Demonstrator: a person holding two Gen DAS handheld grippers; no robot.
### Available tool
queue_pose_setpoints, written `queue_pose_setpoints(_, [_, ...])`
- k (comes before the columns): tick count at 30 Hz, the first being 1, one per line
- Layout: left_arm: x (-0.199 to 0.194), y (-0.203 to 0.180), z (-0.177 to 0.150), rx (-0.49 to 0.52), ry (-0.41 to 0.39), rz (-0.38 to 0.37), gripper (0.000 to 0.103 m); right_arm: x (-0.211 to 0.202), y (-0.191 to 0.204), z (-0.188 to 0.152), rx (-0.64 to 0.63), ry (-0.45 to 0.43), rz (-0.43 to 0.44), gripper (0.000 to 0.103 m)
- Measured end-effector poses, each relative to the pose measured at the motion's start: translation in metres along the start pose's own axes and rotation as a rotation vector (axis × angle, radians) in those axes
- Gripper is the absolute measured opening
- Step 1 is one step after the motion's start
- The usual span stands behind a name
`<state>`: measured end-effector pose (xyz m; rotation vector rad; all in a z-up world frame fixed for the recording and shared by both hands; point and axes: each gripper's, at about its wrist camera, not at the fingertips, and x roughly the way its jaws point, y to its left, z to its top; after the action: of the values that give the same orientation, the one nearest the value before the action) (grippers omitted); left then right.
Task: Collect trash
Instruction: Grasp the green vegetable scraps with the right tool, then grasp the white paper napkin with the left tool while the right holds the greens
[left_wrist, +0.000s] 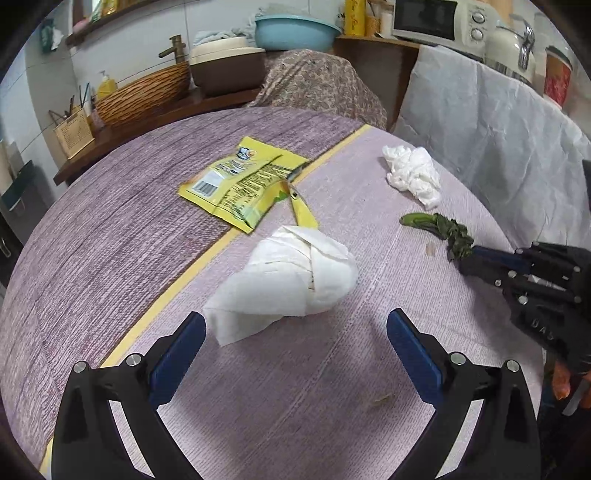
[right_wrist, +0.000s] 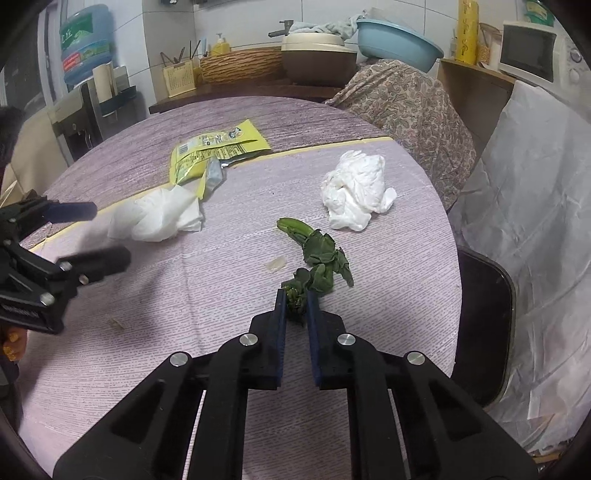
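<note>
The right claw (right_wrist: 296, 306) is closed on the wilted green leafy vegetable stalk (right_wrist: 314, 254). The left claw (left_wrist: 295, 332) is held wide open, empty, before the crumpled white paper napkin (left_wrist: 291, 273) on the bench (left_wrist: 110, 221).

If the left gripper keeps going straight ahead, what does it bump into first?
Probably the folded white paper napkin. The left gripper is open, and the napkin lies on the table just past its fingers, its near corner by the left one. Behind the napkin is the yellow snack wrapper. Depth is hard to judge.

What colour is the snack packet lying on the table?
Yellow, with printed text and a barcode: the snack packet shows best in the left wrist view.
</note>
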<state>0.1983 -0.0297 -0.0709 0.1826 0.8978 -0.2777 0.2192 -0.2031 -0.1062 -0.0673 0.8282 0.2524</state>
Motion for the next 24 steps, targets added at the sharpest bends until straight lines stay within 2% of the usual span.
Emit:
queue_pose_setpoints(4, [0.007, -0.002, 0.001, 0.000, 0.014, -0.017, 0.094, -0.005, -0.001, 0.001, 0.016, -0.016, 0.007, 0.012])
queue_pose_setpoints(8, [0.012, 0.003, 0.001, -0.037, 0.036, -0.039, 0.065, -0.008, -0.004, 0.000, 0.031, -0.027, 0.018, 0.012])
queue_pose_setpoints(10, [0.013, 0.008, 0.000, -0.067, 0.031, -0.054, 0.057, -0.009, -0.006, -0.001, 0.046, -0.029, 0.028, 0.012])
queue_pose_setpoints(14, [0.011, 0.017, 0.001, -0.117, 0.027, -0.074, 0.023, -0.010, -0.009, -0.004, 0.064, -0.032, 0.039, 0.012])
queue_pose_setpoints(15, [0.011, 0.020, 0.001, -0.140, 0.030, -0.095, 0.018, -0.011, -0.010, -0.004, 0.067, -0.038, 0.044, 0.012])
queue_pose_setpoints(20, [0.008, 0.022, -0.001, -0.167, 0.013, -0.101, 0.009, -0.017, -0.010, -0.007, 0.071, -0.058, 0.054, 0.012])
queue_pose_setpoints(24, [-0.003, 0.018, 0.000, -0.160, -0.022, -0.109, 0.007, -0.023, -0.013, -0.008, 0.083, -0.076, 0.059, 0.012])
